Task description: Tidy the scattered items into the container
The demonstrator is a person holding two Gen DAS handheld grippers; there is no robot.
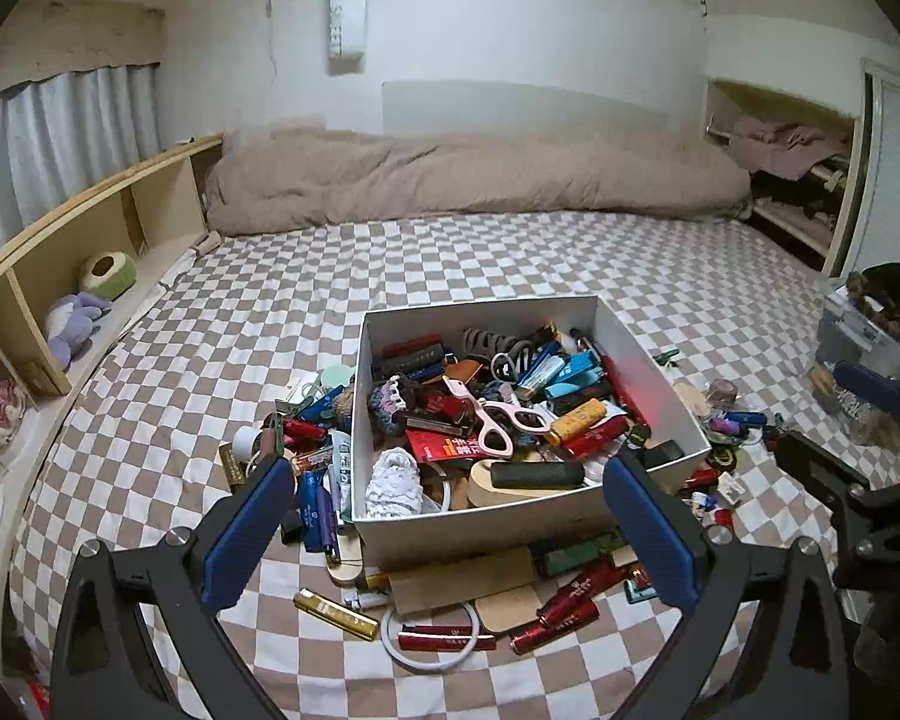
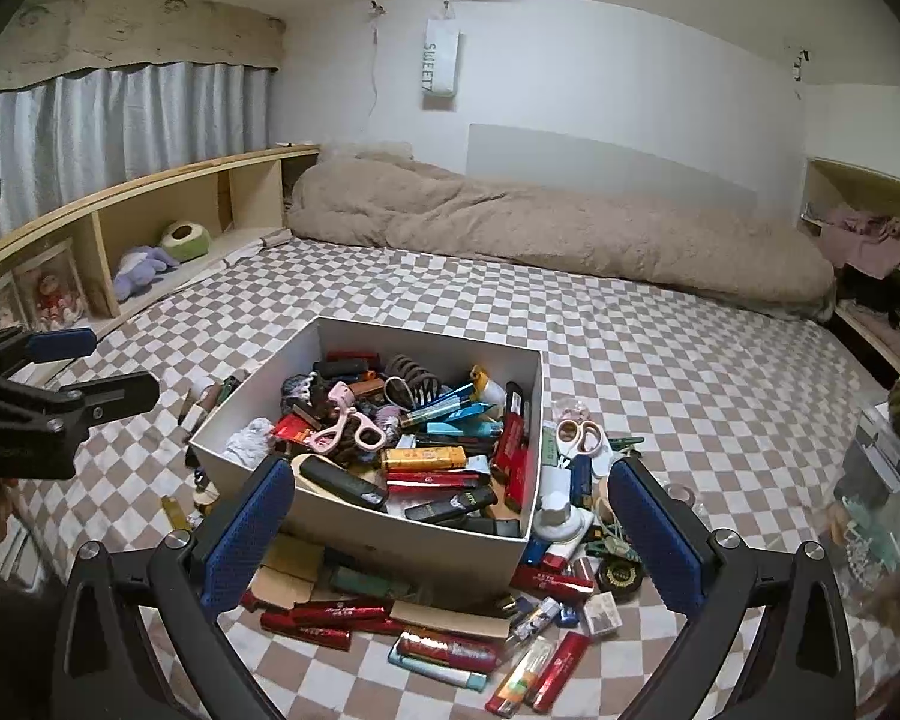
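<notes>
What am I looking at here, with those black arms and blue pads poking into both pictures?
Those are hand-held tongs, not a robot: a person carries one in each hand, each with a wide-angle camera looking along its two fingers. One picture comes from the left tongs, the other from the right tongs. Both sets stand open and hold nothing. In the left picture the right tongs also show at the right edge. Below them is a bed with a brown-and-white checkered sheet. On it sits a white cardboard box already heaped with small things, such as pink plastic scissors. More items lie scattered around it, like a gold rectangular lighter and a white ring, not yet tidied in.
</notes>
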